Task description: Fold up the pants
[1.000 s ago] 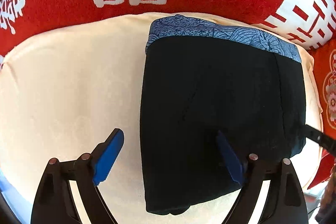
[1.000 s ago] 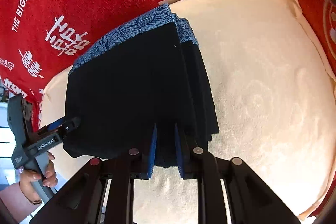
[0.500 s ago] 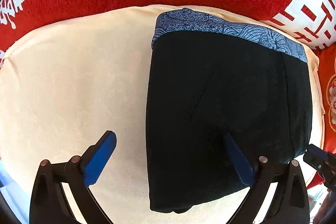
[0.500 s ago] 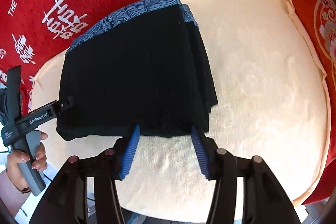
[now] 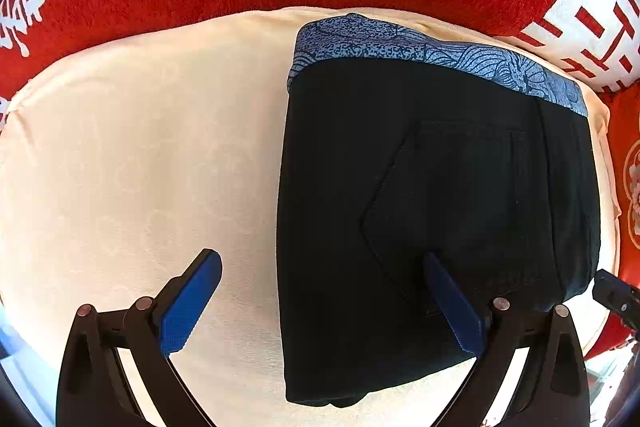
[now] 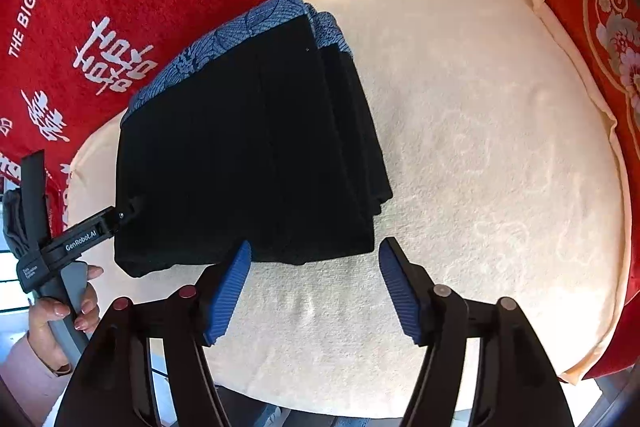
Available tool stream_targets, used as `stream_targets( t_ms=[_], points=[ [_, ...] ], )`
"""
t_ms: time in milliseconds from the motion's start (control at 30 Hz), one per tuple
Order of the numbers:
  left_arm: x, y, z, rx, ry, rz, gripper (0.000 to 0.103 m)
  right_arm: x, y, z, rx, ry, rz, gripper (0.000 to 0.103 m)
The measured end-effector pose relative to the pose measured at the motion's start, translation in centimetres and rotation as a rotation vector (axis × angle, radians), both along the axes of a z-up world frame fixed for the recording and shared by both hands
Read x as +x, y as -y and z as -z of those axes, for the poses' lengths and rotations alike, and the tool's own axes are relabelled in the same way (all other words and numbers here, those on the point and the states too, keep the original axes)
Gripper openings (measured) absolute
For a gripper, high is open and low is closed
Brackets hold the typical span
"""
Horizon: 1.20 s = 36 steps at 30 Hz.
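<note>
Black pants point(image 5: 440, 207) lie folded — right gripper point(image 6: 316, 287) opening, apparently empty.

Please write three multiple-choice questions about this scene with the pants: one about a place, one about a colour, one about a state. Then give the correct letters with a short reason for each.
1. Where do the folded pants lie?
A. on the cream cushion
B. on a wooden floor
C. inside a basket

2. What colour is the patterned waistband?
A. yellow
B. blue
C. green

3. Does the right gripper hold the pants?
A. yes, it is clamped on a leg
B. yes, it is clamped on the waistband
C. no, nothing is between its fingers

Answers:
1 A, cream fabric shows around the pants.
2 B, the band at the far edge is blue.
3 C, the jaws are opening, and only cushion shows between them.
</note>
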<state>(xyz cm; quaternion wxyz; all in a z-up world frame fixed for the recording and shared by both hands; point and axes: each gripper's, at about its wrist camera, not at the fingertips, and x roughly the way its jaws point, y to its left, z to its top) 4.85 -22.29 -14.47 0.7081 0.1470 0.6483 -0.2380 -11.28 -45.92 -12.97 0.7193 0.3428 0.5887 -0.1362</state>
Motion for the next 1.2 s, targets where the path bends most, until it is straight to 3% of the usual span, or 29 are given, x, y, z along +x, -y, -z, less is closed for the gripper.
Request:
stream_targets(
  t_ms=[467,567,700,833,933,1000,1200],
  points=[
    [0.5,0.2,-0.2,-0.001,-0.01,0.016,0.102,0.9,2.4,0.9,0.055,0.001,-0.018,0.076],
    [1.3,0.0,-0.7,-0.044,-0.024,0.027,0.102,1.4,3.5,0.9,0.08,0.026,-0.022,0.077],
    [3.4,-0.4,-1.4,-0.16,-0.08,0.033,0.102,2.4,5.3,1.7,0.147,0.063,-0.04,0.08],
    [5.5,0.0,-1.0,-0.206,-0.125,0.058,0.101,3.6,6.9,3.1,0.181,0.075,-0.055,0.08],
    [6.9,0.1,-0.2,-0.258,-0.186,0.082,0.102,4.1,7.8,4.1,0.229,0.091,-0.059,0.08],
    [7.5,0.0,0.4,-0.294,-0.222,0.097,0.101,4.4,8.4,5.2,0.317,0.131,-0.061,0.08],
    [7.6,1.0,4.0,-0.308,-0.286,0.174,0.101,5.4,9.2,7.3,0.435,0.227,-0.119,0.08]
  ],
)
